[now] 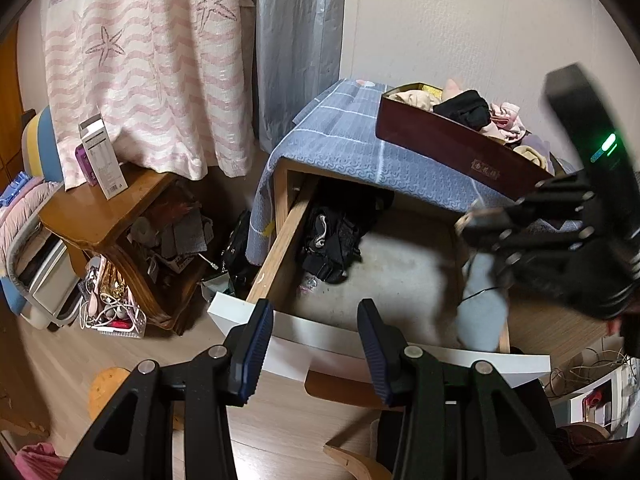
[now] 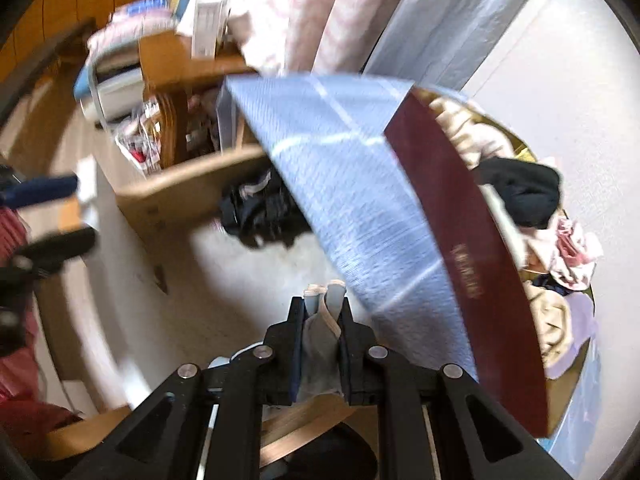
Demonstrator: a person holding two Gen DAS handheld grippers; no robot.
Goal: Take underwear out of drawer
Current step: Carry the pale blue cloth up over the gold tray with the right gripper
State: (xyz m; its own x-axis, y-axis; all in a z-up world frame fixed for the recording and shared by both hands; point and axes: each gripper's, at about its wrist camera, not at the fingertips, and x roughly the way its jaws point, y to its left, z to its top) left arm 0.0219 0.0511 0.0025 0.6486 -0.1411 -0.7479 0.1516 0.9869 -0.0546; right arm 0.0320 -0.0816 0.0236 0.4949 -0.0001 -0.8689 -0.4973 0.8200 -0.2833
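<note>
The wooden drawer stands pulled open, with a heap of black underwear in its back left corner, also seen as the dark heap in the right wrist view. My right gripper is shut on a light grey piece of underwear. In the left wrist view that gripper is blurred over the drawer's right side, and the grey piece hangs below it. My left gripper hovers at the drawer's white front panel, jaws apart with nothing pressed between them.
A dark red box full of clothes sits on the blue-grey cloth that covers the dresser top. Left of the dresser stand a wooden side table with a white carton, a basket of cables and a pink curtain.
</note>
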